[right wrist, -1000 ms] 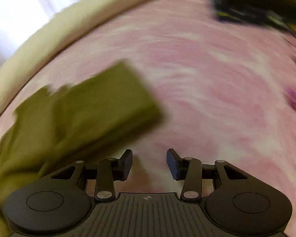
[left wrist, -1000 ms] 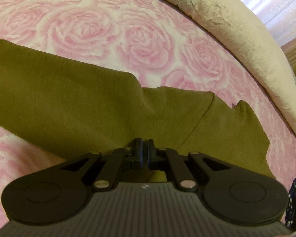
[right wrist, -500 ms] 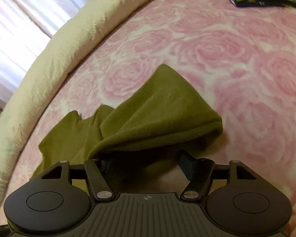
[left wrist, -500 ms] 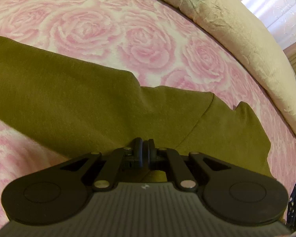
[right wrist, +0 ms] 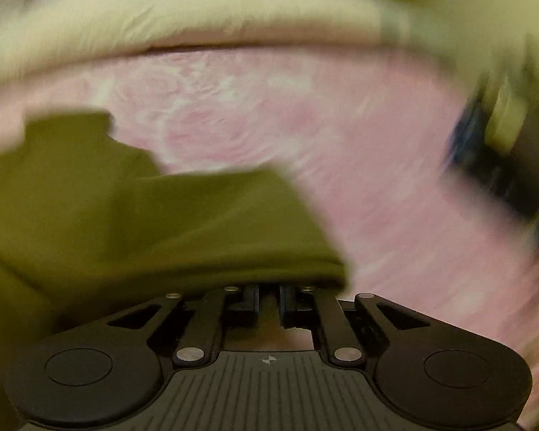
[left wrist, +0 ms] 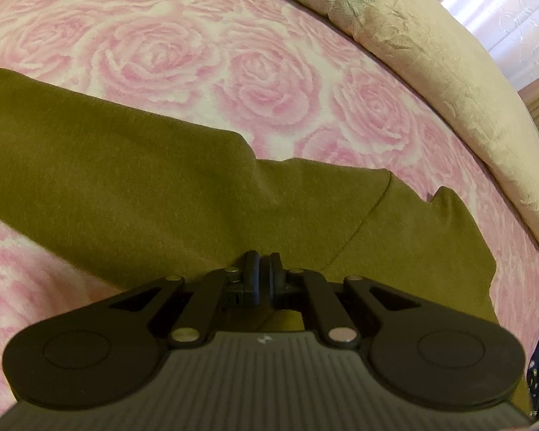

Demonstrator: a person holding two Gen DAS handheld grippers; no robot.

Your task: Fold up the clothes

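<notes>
On the bed, over a pink rose-patterned bedspread [left wrist: 204, 57], lies an olive-green garment [left wrist: 154, 186], spread mostly flat. In the left wrist view its long axis runs across the picture, from the left edge, where a broad band of cloth goes out of view, toward the right, where it ends in an uneven edge with a small notch near the cream bolster [left wrist: 449, 64] that curves along the far side of the bed. A seam slants across the right part of the cloth. The left gripper [left wrist: 261, 276] sits at the garment's near edge with its jaws pressed together, and the green cloth is pinched between them. The right wrist view is heavily blurred. There the garment [right wrist: 183, 222] shows as a folded flap lying from the left toward the centre, with its thick rounded fold edge directly over the right gripper [right wrist: 268, 300]. The jaws of that gripper are closing and stand with only a narrow gap, the fold edge covering their tips, so the cloth appears caught there, though the blur keeps the contact from being plain. A dark patterned item [right wrist: 492, 165] lies at the right, too smeared to identify.
</notes>
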